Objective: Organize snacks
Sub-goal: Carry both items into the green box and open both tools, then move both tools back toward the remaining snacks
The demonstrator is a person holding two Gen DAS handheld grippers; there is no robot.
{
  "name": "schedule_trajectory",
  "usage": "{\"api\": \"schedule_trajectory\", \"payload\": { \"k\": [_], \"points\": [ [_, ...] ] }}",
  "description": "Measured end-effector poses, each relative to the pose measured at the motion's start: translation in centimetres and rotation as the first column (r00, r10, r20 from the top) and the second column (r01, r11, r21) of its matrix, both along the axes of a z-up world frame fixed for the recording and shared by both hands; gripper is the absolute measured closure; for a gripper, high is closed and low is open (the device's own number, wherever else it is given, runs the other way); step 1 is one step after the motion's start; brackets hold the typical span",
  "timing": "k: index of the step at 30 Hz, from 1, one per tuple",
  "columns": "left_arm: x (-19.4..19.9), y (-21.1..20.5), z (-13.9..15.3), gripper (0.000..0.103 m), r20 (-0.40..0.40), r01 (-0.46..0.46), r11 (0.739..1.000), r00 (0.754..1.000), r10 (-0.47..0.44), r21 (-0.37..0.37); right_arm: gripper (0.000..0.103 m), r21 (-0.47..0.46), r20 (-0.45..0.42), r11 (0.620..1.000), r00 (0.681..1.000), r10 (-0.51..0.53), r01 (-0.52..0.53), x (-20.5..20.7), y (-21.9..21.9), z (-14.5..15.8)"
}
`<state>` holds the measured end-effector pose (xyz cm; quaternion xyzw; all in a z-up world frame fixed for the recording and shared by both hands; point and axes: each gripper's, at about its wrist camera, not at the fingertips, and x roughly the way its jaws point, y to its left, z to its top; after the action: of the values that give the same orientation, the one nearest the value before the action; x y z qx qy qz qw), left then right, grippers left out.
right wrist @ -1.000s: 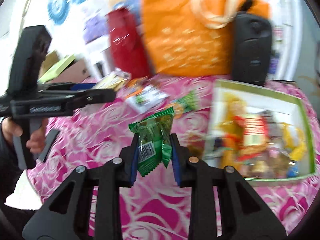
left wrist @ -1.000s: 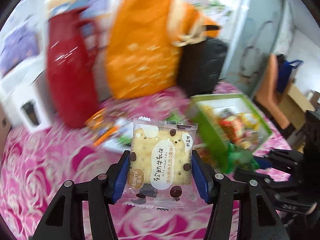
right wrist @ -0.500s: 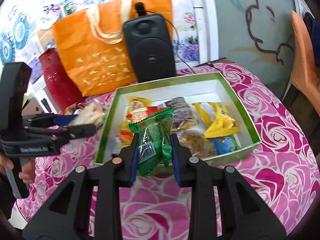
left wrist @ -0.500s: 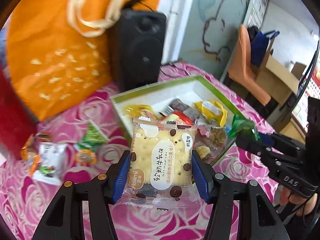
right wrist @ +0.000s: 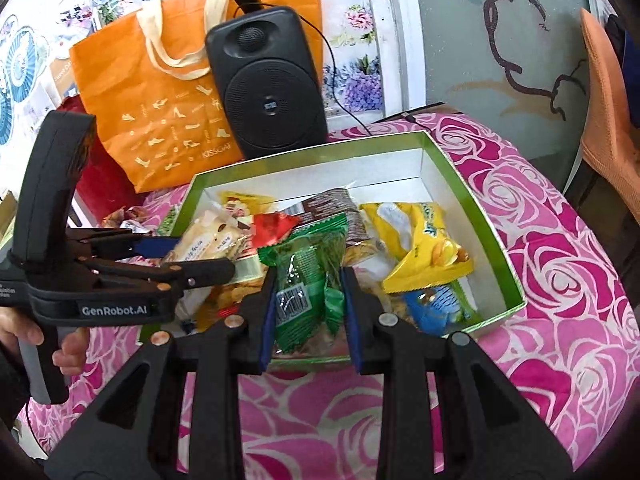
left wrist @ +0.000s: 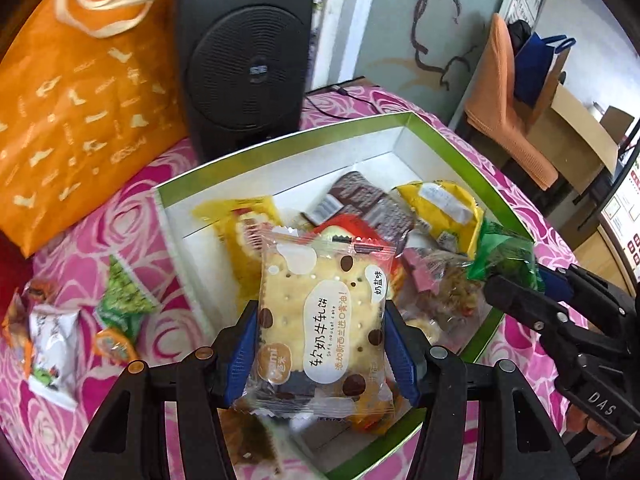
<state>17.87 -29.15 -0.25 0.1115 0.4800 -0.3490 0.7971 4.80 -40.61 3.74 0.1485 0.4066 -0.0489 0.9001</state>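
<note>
My left gripper [left wrist: 320,344] is shut on a clear-wrapped cracker packet [left wrist: 324,320] and holds it over the near left part of the green-rimmed white box [left wrist: 460,152]. My right gripper [right wrist: 310,300] is shut on a green snack packet [right wrist: 308,276], just above the box's [right wrist: 472,184] near edge. Several packets lie in the box: a yellow one [right wrist: 420,244], a brown one [left wrist: 368,200], a red one [right wrist: 276,228]. In the left wrist view the right gripper [left wrist: 520,280] shows at the right with the green packet [left wrist: 500,256]. The left gripper [right wrist: 192,264] shows at the left of the right wrist view.
Loose snacks [left wrist: 120,300] lie on the pink rose tablecloth [right wrist: 560,280] left of the box. A black speaker [right wrist: 268,80], an orange tote bag [right wrist: 160,92] and a red bag [right wrist: 100,184] stand behind. An orange chair [right wrist: 608,120] stands past the table's right edge.
Both grippers have moved with their packets from left of the box to over it, and closer in. The left gripper's cracker packet now hangs over the box's contents.
</note>
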Motion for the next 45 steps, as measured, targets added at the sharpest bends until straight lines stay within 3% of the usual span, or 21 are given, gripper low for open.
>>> {"api": "schedule_trajectory", "payload": {
  "k": [4, 9, 10, 11, 14, 19, 27, 38, 45],
  "points": [
    [0.3, -1.6, -0.8, 0.044, -0.016, 0.018, 1.0, 1.0, -0.017, 0.01, 0.072, -0.026, -0.01, 0.999, 1.0, -0.018, 0.018, 0.4, -0.6, -0.2],
    [-0.1, -0.2, 0.4, 0.043, 0.033, 0.002, 1.0, 0.999, -0.002, -0.019, 0.07, -0.067, -0.012, 0.998, 1.0, -0.019, 0.018, 1.1, -0.6, -0.4],
    [-0.2, 0.3, 0.9, 0.037, 0.054, -0.005, 1.0, 0.999, 0.006, -0.025, 0.069, -0.074, -0.006, 0.997, 1.0, -0.019, 0.018, 1.3, -0.6, -0.5],
    [-0.2, 0.8, 1.6, 0.024, 0.077, -0.02, 0.999, 0.997, 0.022, -0.033, 0.064, -0.087, 0.004, 0.996, 1.0, -0.016, 0.016, 1.5, -0.5, -0.6],
    [-0.5, 2.6, 3.3, 0.003, 0.162, -0.105, 0.993, 0.98, 0.113, -0.06, 0.0, -0.096, -0.02, 0.995, 1.0, 0.01, -0.011, 1.9, -0.2, -1.2],
    [-0.8, 4.6, 3.9, 0.0, 0.174, -0.168, 0.984, 0.969, 0.176, -0.058, 0.001, -0.145, -0.04, 0.989, 0.999, 0.018, -0.024, 0.7, 0.8, -0.9],
    [-3.0, 6.6, 5.0, 0.0, 0.204, -0.173, 0.983, 0.962, 0.183, -0.065, 0.001, -0.156, -0.006, 0.987, 0.999, 0.033, -0.034, 0.0, 3.0, 1.8],
    [-5.3, 11.8, 8.2, 0.0, 0.261, -0.243, 0.962, 0.928, 0.267, -0.123, 0.001, -0.129, 0.074, 0.986, 0.991, 0.114, -0.104, -0.6, 8.4, 4.8],
    [-6.2, 16.1, 8.0, 0.0, 0.266, -0.309, 0.942, 0.905, 0.333, -0.128, 0.001, -0.074, 0.027, 0.985, 0.987, 0.159, -0.157, -0.4, 11.6, 4.1]
  ]
}}
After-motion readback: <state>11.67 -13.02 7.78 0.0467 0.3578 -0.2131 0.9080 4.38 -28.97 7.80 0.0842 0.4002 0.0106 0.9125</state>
